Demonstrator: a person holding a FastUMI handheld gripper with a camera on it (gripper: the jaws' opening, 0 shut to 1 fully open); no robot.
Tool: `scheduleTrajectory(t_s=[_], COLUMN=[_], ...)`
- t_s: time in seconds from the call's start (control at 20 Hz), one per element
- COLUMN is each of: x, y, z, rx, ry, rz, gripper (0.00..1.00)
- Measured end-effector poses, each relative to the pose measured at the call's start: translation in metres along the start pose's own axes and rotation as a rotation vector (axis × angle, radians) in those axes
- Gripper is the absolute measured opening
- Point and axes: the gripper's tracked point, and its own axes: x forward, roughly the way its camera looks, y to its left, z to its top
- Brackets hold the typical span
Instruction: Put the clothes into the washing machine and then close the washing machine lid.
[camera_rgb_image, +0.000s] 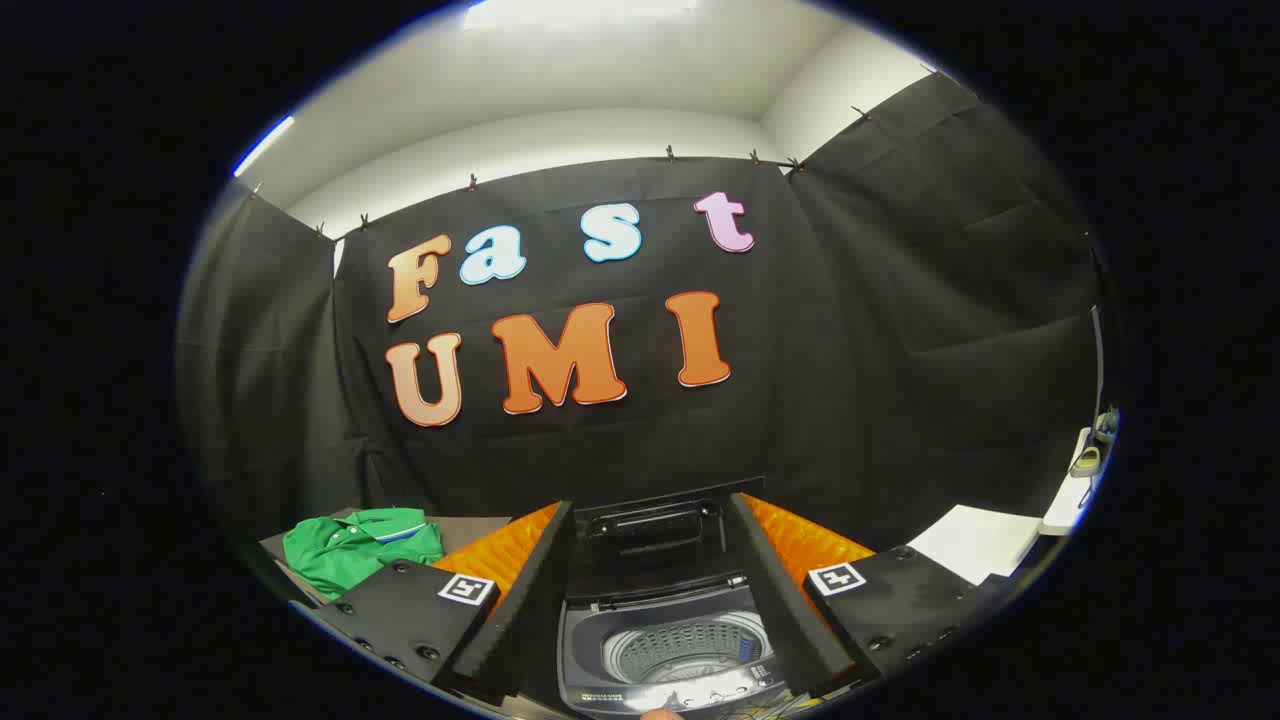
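Observation:
A top-loading washing machine (600, 640) sits just ahead of my fingers, its lid (655, 530) standing raised at the back. The metal drum (690, 648) is visible through the opening, and I cannot see anything inside it. A green shirt (355, 548) with a white-and-blue collar stripe lies crumpled on a grey surface (470, 525) to the left of the machine, beyond my left finger. My gripper (655, 625) is open, its fingers spread wide on either side of the machine's opening, with nothing held between them.
Black cloth walls close the booth behind and on both sides. A white table (975, 540) stands to the right, with small items on a shelf (1085, 462) further right.

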Motion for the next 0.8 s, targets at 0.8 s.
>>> scheduleTrajectory(t_s=[0.8], x=[-0.006], y=[0.026], z=[-0.001], rx=[-0.039], ry=[0.001], rz=[0.035], gripper=[0.98])
